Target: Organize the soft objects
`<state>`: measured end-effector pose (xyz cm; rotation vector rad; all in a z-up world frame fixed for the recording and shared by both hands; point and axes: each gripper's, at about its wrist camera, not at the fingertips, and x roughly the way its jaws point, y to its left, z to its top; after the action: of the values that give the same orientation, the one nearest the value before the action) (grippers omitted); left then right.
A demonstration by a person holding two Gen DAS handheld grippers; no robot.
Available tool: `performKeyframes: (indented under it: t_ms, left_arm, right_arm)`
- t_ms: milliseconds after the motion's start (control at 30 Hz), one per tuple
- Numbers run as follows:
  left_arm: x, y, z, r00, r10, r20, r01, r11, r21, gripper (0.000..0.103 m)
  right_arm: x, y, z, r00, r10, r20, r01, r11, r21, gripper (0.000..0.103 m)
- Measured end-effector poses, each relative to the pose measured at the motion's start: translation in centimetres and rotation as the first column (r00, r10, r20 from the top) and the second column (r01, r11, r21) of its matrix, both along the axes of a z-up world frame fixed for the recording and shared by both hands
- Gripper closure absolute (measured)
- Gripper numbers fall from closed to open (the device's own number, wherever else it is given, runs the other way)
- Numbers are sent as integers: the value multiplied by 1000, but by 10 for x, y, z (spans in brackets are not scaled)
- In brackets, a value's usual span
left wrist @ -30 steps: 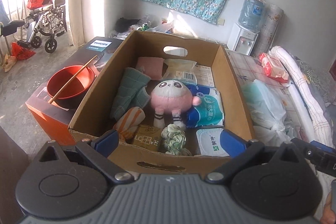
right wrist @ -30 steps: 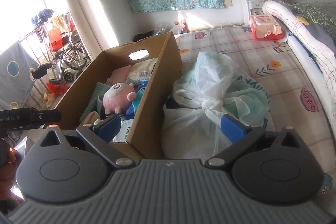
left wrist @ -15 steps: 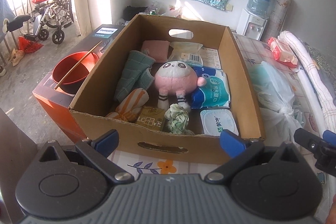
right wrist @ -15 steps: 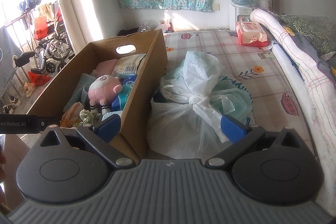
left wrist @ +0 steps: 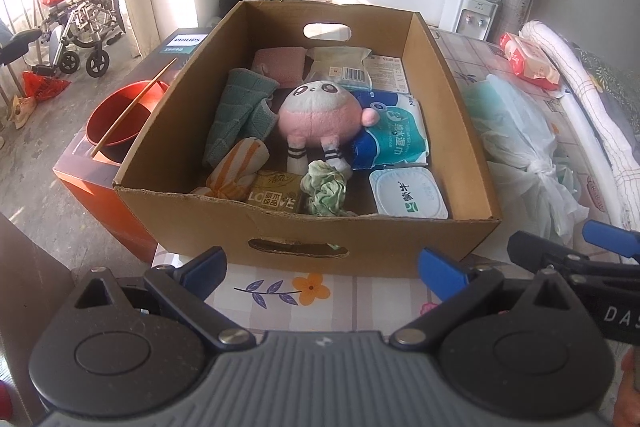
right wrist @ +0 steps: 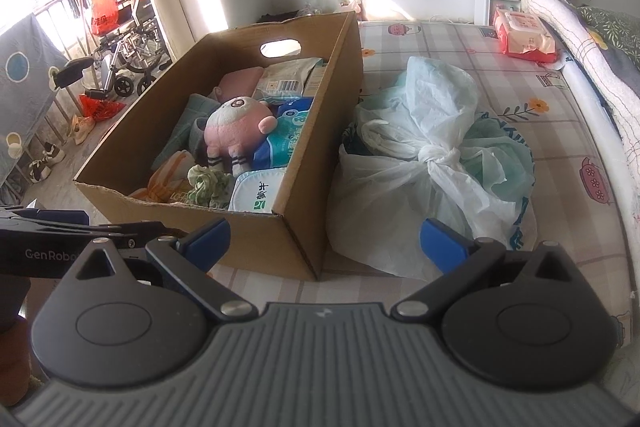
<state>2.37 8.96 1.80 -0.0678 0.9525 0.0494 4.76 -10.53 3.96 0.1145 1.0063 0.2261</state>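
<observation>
A cardboard box [left wrist: 308, 227] packed with soft goods sat at the centre of the left wrist frame, on a bed [right wrist: 500, 67] covered in a flower-patterned sheet. Both hand-held grippers hung short of it with nothing between their fingers. The left hand-held gripper [left wrist: 322, 269], at the bottom of its frame, faced the box's near wall with its blue-tipped fingers spread wide, apparently lined up for a reach inside. The right hand-held gripper [right wrist: 322, 241], also spread wide, pointed at the gap between the box's corner and a knotted plastic bag [right wrist: 432, 163] that lay against the box's right side at centre right of the right wrist frame.

Inside the box, a pink plush toy [left wrist: 320, 115] lay in the middle, legs toward the camera, propped on a blue pack of wipes [left wrist: 394, 139]. A green towel [left wrist: 236, 111] and an orange-striped cloth [left wrist: 236, 171] were wedged along the left wall, and a green scrunchie [left wrist: 324, 193] rested near the front. The loose pile suggested sorting was not yet finished. A red basin [left wrist: 116, 119] stood outside, at centre left.
</observation>
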Motion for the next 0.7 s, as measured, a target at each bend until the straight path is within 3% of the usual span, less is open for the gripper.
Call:
performKeyframes:
  t_ms: [700]
  left_arm:
    - [10, 0, -16, 998, 10, -56, -9, 1000, 23, 0]
  right_arm:
    - [11, 2, -21, 998, 15, -62, -16, 1000, -25, 1]
